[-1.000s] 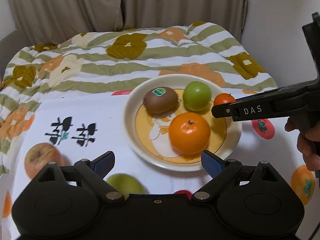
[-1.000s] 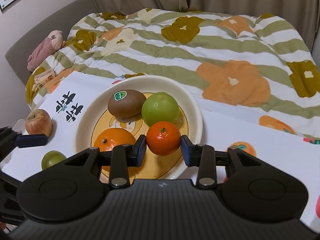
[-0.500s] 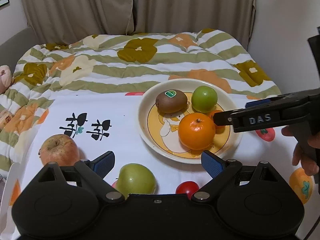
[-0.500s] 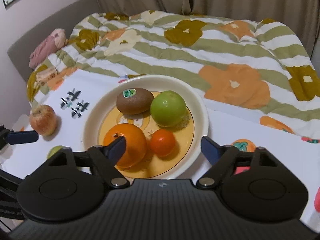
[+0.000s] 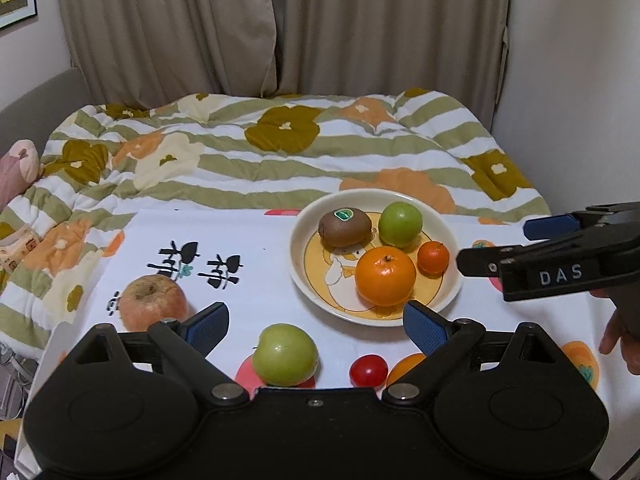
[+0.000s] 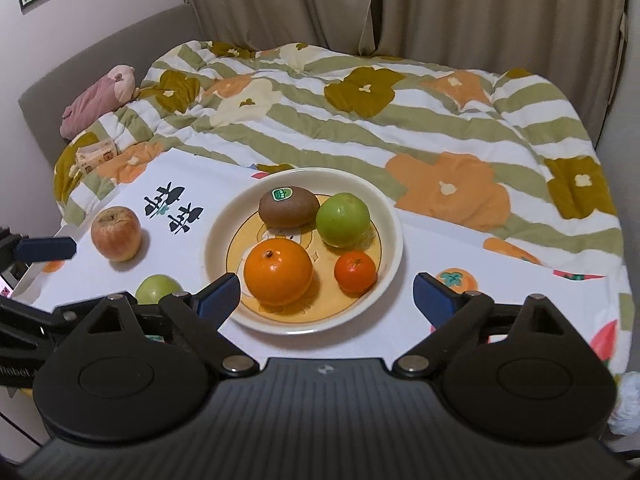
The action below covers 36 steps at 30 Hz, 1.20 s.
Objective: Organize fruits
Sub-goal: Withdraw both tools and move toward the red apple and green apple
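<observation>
A cream plate [image 5: 450, 292] [image 6: 390, 216] holds a kiwi [image 5: 345, 227] [image 6: 289, 206], a green apple [image 5: 400, 224] [image 6: 343, 219], a big orange [image 5: 385, 275] [image 6: 278, 272] and a small mandarin [image 5: 433, 257] [image 6: 355, 272]. A red apple [image 5: 154, 302] [image 6: 116, 233], a second green apple [image 5: 285, 355] [image 6: 157, 288] and a cherry tomato [image 5: 369, 370] lie on the cloth. My left gripper [image 5: 316, 322] is open and empty, just above the loose green apple. My right gripper [image 6: 327, 295] is open and empty, back from the plate's near edge; it also shows in the left wrist view [image 5: 496, 246].
The fruit-print tablecloth [image 5: 248, 248] covers a low table against a bed with a flowered quilt [image 5: 280, 152]. A pink soft toy [image 6: 98, 100] and a small box [image 6: 94, 156] lie at the left. Curtains [image 5: 280, 28] hang behind.
My right gripper opened, let the mandarin go onto the plate and drew back. My left gripper pulled back, bringing the loose apples and tomato into view.
</observation>
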Available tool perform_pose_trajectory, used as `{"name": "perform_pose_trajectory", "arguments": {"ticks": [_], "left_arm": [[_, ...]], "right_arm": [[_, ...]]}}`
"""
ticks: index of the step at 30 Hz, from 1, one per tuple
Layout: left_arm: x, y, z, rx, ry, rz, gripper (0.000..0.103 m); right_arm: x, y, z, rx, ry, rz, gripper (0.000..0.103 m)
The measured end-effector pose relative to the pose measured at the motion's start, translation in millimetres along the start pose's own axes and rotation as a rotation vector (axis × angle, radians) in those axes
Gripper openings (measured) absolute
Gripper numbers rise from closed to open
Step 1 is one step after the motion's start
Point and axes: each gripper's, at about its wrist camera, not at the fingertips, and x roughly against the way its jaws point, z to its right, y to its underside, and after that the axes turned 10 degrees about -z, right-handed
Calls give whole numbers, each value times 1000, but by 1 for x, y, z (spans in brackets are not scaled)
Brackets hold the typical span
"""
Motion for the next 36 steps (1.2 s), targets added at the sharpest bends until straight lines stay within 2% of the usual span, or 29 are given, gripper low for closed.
{"name": "perform_pose_trajectory", "arguments": {"ticks": [2,7,11,18,23,28,36], "left_arm": [[7,4,-2,1,-8,13,103],[21,13,-7,9,-42,27,103],[36,21,-17,30,-71,57,103],[63,29,-53,97,-100,122,103],[75,34,-80,79,-112,147,103],[71,33,-110,37,-106,149,103],[33,25,-153,-61,-37,125,103]], "right_arm": [[8,3,-3,8,6,6,103],[25,10,-10,9,39,4,103],[39,17,-14,-25,19,17,103],[57,27,-39,-65,-2,34,103],[65,35,-68,-99,-19,62,103],[62,33,-99,-139,-23,67,103],[29,32,-146,-210,38,53,103]]}}
